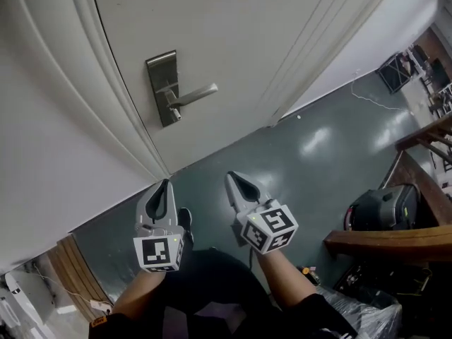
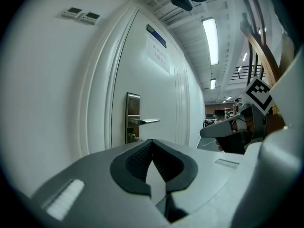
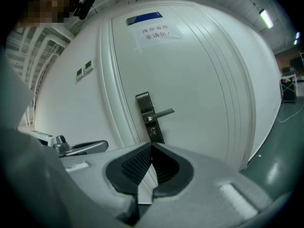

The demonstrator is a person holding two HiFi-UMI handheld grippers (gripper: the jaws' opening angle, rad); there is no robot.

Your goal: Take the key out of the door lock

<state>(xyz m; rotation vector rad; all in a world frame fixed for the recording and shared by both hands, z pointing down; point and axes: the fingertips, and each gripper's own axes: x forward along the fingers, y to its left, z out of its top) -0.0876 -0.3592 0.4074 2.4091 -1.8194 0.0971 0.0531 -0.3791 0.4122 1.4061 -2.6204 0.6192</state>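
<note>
It's the opening stage here: the reach for the lock is only being set up, and nothing is touching the door (image 1: 233,34). The left gripper (image 1: 164,187) and the right gripper (image 1: 234,179) are hanging side by side over the dark floor (image 1: 311,154). Both are pointing toward the door and both are well apart from it. On each one the fingers are sitting pressed together at the tips with nothing between them, so both grippers are empty.

As far as I can judge, the key (image 1: 174,114) is showing as a small stub sticking out of the lock plate (image 1: 158,69), just below the lever handle (image 1: 198,93). It's too small from here to make out its shape. The plate is sitting on the left side of the door, near the frame, and in the head view it's lying far from the left gripper and slightly to its left.

What the next move is calling for, I'd say, is one gripper crossing that gap with its fingers opening before they reach the key. Then they'd be lining up to close on the key's head, keeping clear of the lever above. The right gripper view is looking almost straight at the plate, so that gripper seems the better placed.

Counting up, I'm seeing one door, one lock plate, one lever handle, one key, two grippers, and two small wall switches (image 2: 89,17) on the wall to the left of the frame.
</note>
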